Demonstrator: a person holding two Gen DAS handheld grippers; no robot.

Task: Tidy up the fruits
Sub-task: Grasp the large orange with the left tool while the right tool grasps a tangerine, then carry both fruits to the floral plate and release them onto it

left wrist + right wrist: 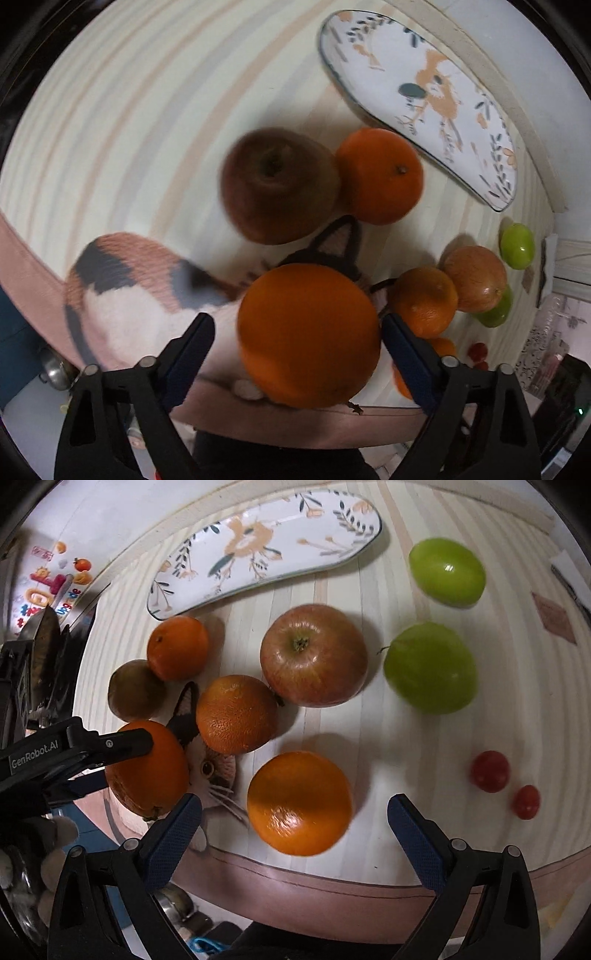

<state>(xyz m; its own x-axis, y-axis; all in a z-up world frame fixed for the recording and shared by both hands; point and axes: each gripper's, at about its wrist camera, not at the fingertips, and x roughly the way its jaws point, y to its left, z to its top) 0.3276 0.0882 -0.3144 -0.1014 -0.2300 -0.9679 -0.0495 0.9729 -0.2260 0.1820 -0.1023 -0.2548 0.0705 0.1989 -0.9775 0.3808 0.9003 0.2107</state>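
My left gripper (297,325) stands open around a large orange (308,336); a gap shows on its left side. The same orange (147,768) and the left gripper's finger (110,744) show at the left of the right wrist view. My right gripper (295,812) is open with another orange (299,803) between its fingers, not touching. A kiwi (279,186), a small orange (380,175), a rough orange (236,714), a red apple (314,655), two green fruits (430,668) (447,572) and two cherry tomatoes (489,771) (526,802) lie on the table.
A long flower-patterned plate (332,528) lies at the back of the striped table (406,746). A cat picture (212,771) is on the tabletop near the pink front edge (332,890). A wall runs behind the plate.
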